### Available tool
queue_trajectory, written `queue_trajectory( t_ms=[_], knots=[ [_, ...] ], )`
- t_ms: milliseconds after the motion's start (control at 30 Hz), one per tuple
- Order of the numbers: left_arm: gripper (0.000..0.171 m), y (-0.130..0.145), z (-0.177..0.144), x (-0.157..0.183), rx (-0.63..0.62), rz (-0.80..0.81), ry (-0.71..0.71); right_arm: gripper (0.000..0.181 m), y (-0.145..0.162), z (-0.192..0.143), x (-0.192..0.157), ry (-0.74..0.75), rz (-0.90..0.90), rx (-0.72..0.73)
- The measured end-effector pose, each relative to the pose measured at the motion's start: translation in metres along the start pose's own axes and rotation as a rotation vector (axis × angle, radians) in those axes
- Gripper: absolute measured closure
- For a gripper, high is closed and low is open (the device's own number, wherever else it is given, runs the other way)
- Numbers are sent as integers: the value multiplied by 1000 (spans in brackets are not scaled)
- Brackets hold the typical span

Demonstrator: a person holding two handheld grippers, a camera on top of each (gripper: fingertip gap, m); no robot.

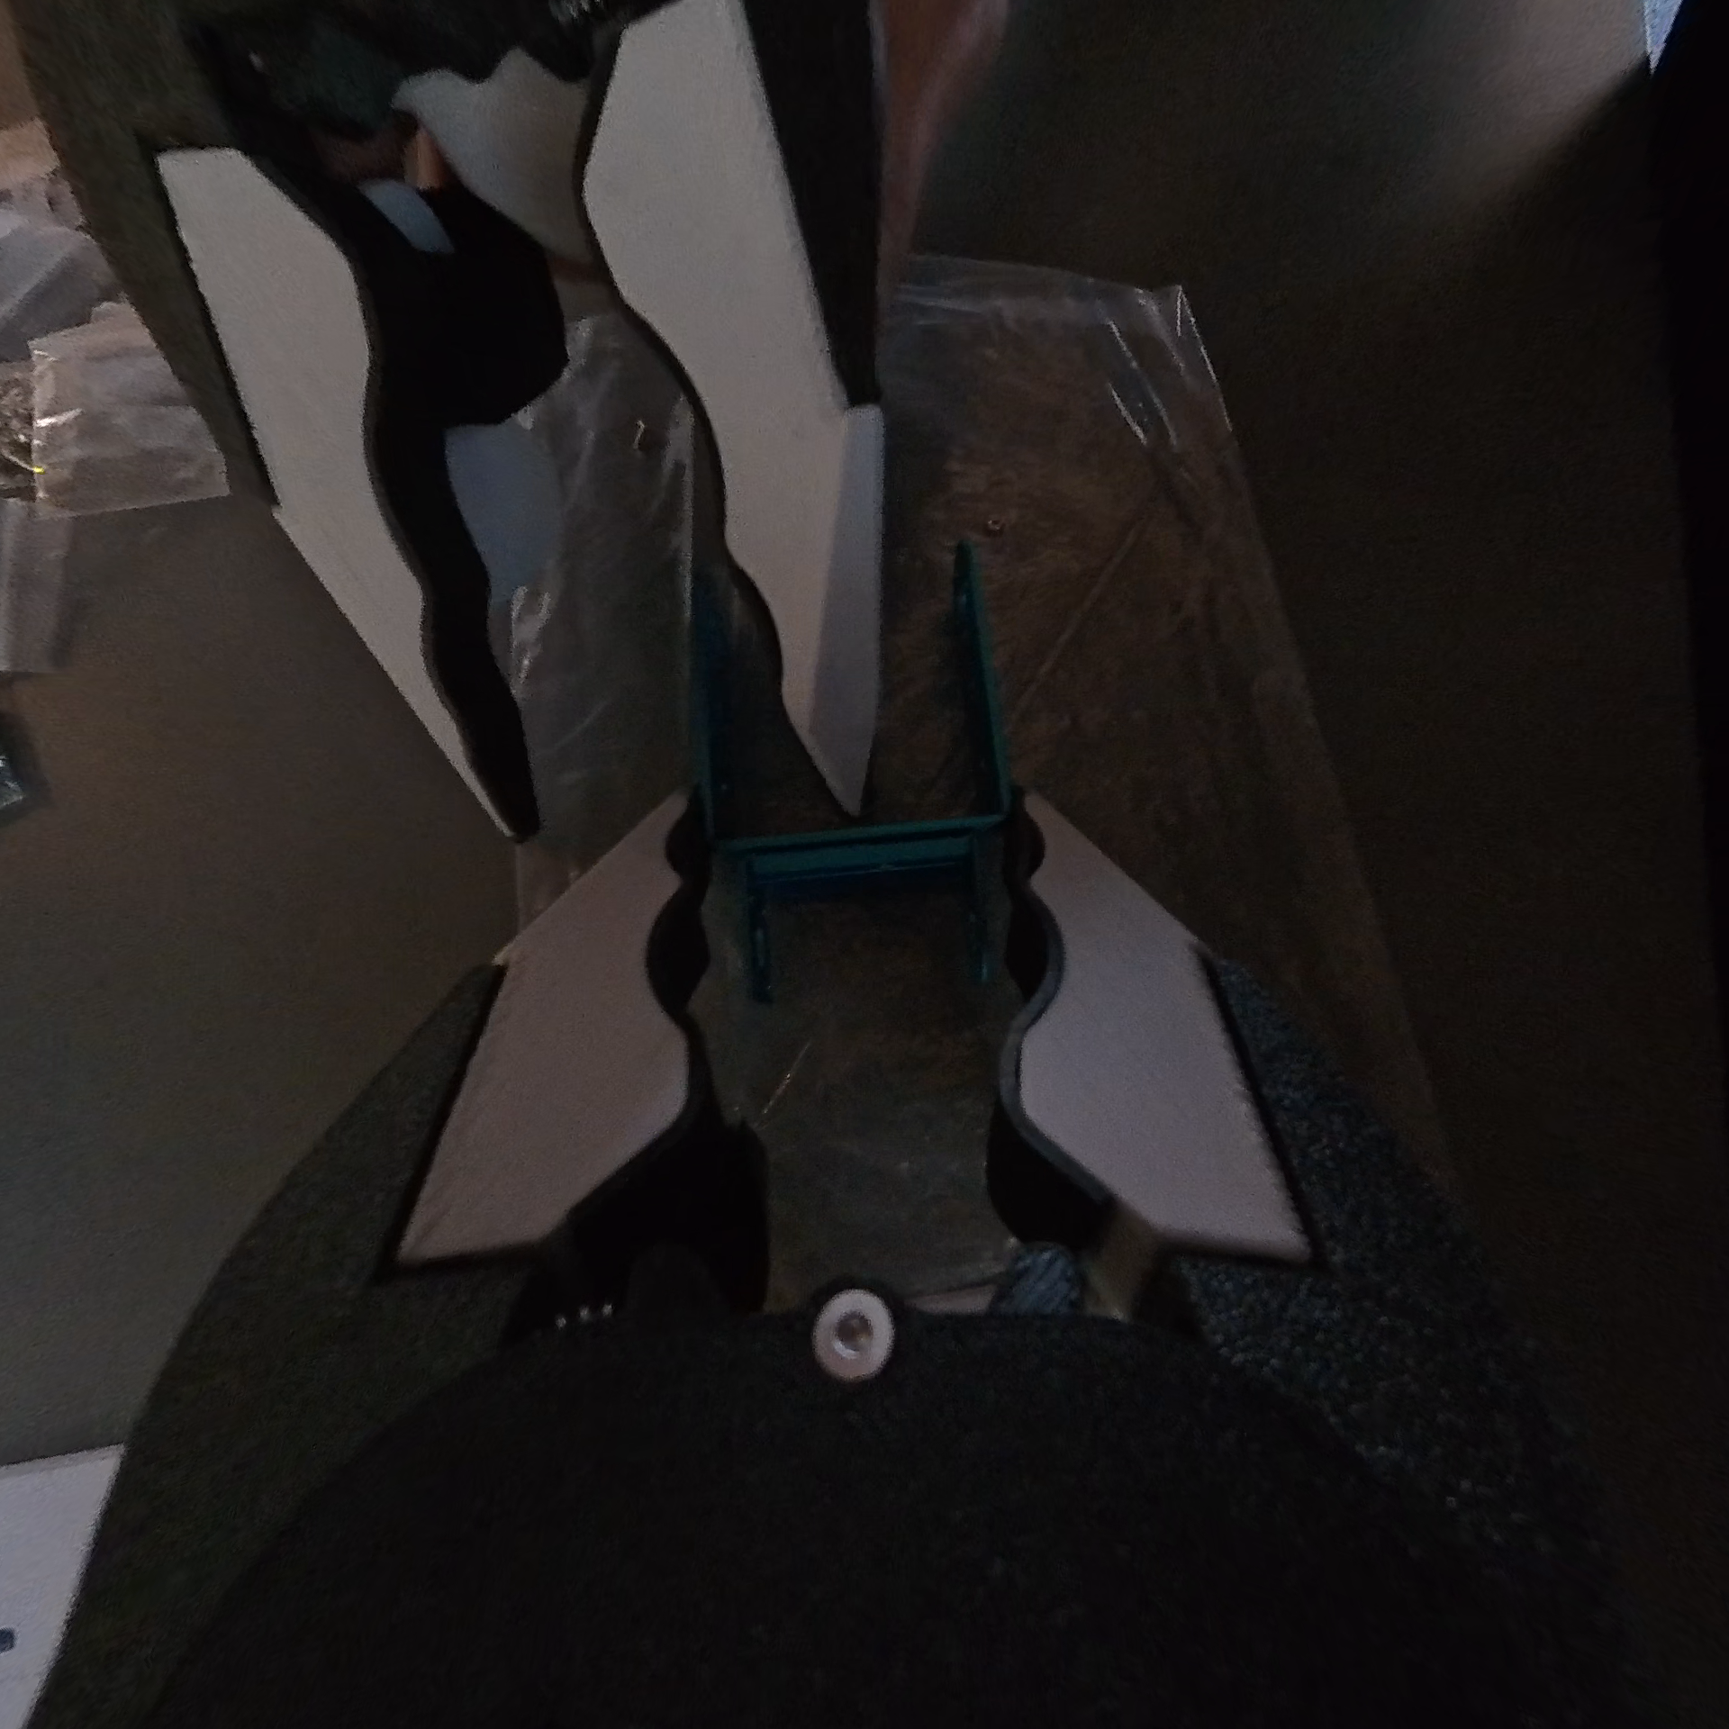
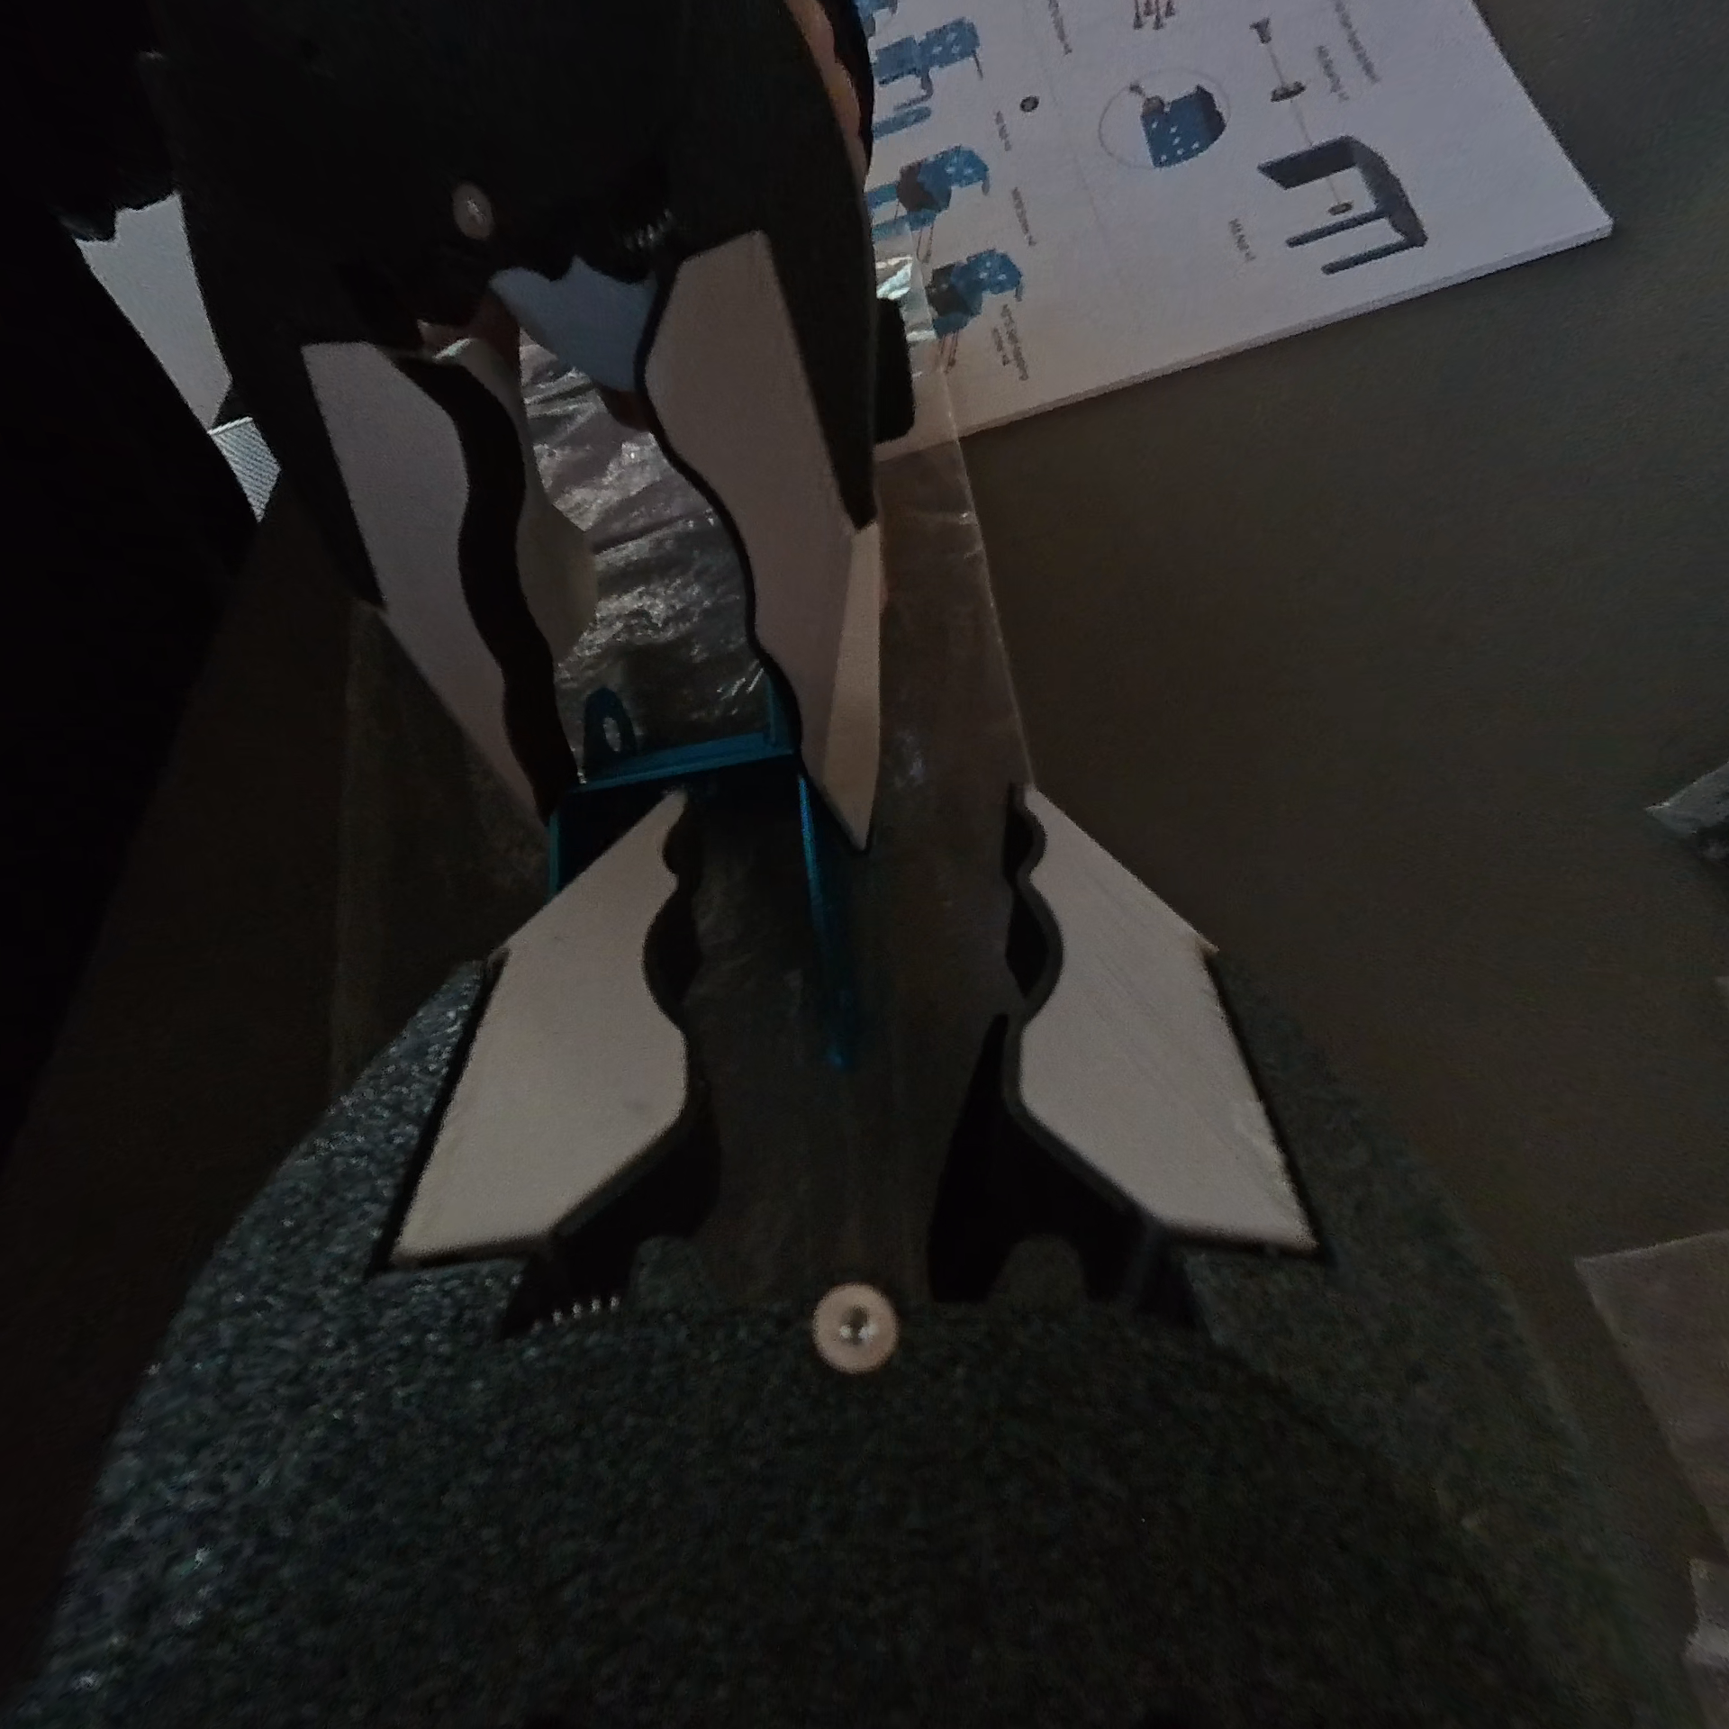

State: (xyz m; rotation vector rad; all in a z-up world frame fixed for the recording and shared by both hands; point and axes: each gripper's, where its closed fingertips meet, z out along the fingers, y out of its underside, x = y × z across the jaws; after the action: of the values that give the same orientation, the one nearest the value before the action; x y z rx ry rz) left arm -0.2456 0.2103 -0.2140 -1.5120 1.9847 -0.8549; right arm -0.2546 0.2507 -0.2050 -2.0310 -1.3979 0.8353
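A blue U-shaped metal bracket [image 1: 856, 842] stands on a clear plastic bag [image 1: 1123, 561] on a dark table. My left gripper [image 1: 853, 809] has its two fingertips against the bracket's outer sides and is shut on it. My right gripper [image 1: 683, 814] comes in from the opposite side, open. One of its fingers is inside the U and the other is outside, straddling one side wall. In the right wrist view, the bracket [image 2: 674, 753] sits between the left gripper's fingers [image 2: 706, 823]. My right gripper [image 2: 849, 800] is open around the bracket's side plate.
A white instruction sheet [image 2: 1216, 187] with blue part drawings lies beyond the bag. Small clear bags of parts lie at the left [image 1: 112, 421] and at the right edge [image 2: 1684, 814]. A corner of white paper [image 1: 47, 1544] shows at the bottom left.
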Motion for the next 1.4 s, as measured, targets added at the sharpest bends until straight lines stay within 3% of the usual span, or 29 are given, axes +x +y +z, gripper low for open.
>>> queue_trajectory(
  t_ms=[633,767,1033,1233,1400],
  knots=[
    [107,0,0,0,2,-1,0,110,0,2,4,55,-48,-6],
    [107,0,0,0,2,-1,0,117,-10,-6,4,23,-1,72],
    [107,0,0,0,1,-1,0,110,2,4,2,54,-64,-18],
    [107,0,0,1,1,0,0,116,-7,-4,5,14,12,53],
    [107,0,0,1,1,0,0,112,-1,3,1,34,-41,2]
  ],
)
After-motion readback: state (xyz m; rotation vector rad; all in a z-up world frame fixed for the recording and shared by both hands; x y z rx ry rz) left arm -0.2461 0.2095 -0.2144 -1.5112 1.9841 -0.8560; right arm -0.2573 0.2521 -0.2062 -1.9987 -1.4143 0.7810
